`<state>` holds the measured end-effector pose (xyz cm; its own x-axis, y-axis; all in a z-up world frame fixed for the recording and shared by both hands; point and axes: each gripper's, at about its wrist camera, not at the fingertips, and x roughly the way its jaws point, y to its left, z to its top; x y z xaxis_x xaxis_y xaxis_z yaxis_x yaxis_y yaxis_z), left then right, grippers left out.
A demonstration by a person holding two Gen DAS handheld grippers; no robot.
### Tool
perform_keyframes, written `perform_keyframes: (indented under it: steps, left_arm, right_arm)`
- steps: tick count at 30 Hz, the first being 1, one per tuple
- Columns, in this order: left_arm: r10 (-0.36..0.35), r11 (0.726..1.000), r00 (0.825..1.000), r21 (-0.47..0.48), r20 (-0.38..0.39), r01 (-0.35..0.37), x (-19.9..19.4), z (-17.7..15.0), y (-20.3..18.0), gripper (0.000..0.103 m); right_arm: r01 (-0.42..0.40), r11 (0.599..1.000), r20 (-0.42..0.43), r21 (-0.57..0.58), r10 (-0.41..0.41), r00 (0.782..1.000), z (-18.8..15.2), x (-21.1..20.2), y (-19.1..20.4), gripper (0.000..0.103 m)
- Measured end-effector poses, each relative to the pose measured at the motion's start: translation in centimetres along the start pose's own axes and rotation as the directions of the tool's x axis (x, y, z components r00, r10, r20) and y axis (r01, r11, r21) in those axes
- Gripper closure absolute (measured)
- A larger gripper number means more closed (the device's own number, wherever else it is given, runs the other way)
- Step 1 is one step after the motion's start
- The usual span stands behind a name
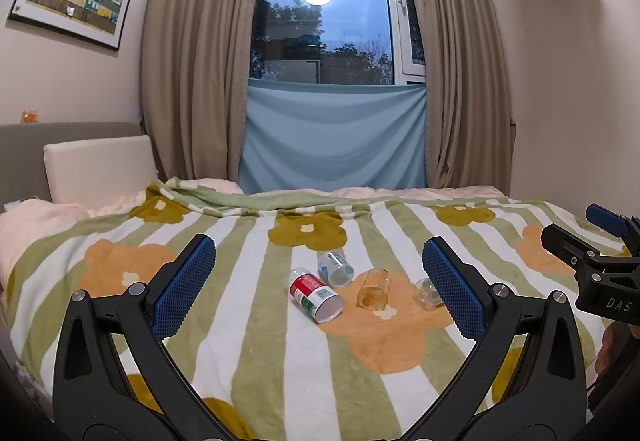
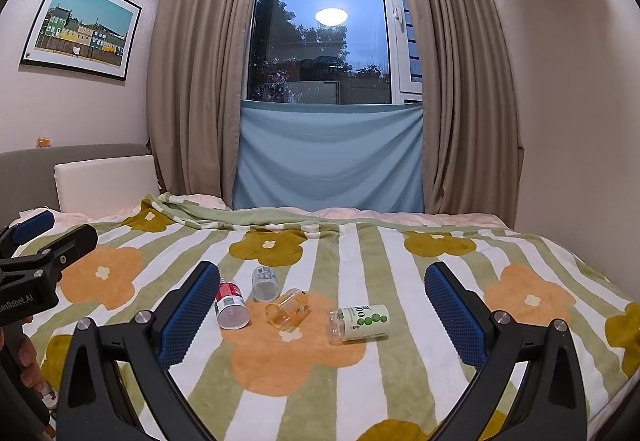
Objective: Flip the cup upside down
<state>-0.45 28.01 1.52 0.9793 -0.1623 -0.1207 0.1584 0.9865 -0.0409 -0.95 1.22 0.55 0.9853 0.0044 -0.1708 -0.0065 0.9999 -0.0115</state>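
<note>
Several small cups lie on their sides on the flowered blanket (image 1: pixel 260 361). A red-and-white cup (image 1: pixel 316 295) (image 2: pixel 231 304), a blue-labelled clear cup (image 1: pixel 335 268) (image 2: pixel 265 283), an amber clear cup (image 1: pixel 374 288) (image 2: pixel 287 308) and a clear cup with a green-dotted label (image 2: pixel 360 322) (image 1: pixel 428 293). My left gripper (image 1: pixel 320 301) is open and empty, held above the blanket in front of the cups. My right gripper (image 2: pixel 322 315) is open and empty, also short of the cups. Each gripper shows at the edge of the other's view.
The bed fills the foreground, with a white pillow (image 1: pixel 100 169) and a grey headboard (image 2: pixel 72 165) at the left. Beige curtains (image 1: pixel 192 61) and a blue cloth (image 1: pixel 332 137) hang at the window behind. A wall (image 2: pixel 580 121) runs along the bed's right side.
</note>
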Motion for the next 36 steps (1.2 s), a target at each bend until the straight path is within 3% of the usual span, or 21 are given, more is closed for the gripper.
perform_keyframes:
  steps: [36]
  left_arm:
    - [-0.020, 1.000, 0.999, 0.013, -0.028, 0.020, 0.48, 0.94, -0.81, 0.000]
  right_arm:
    - [-0.016, 1.000, 0.007, 0.018, 0.015, 1.000, 0.14, -0.24, 0.39, 0.001]
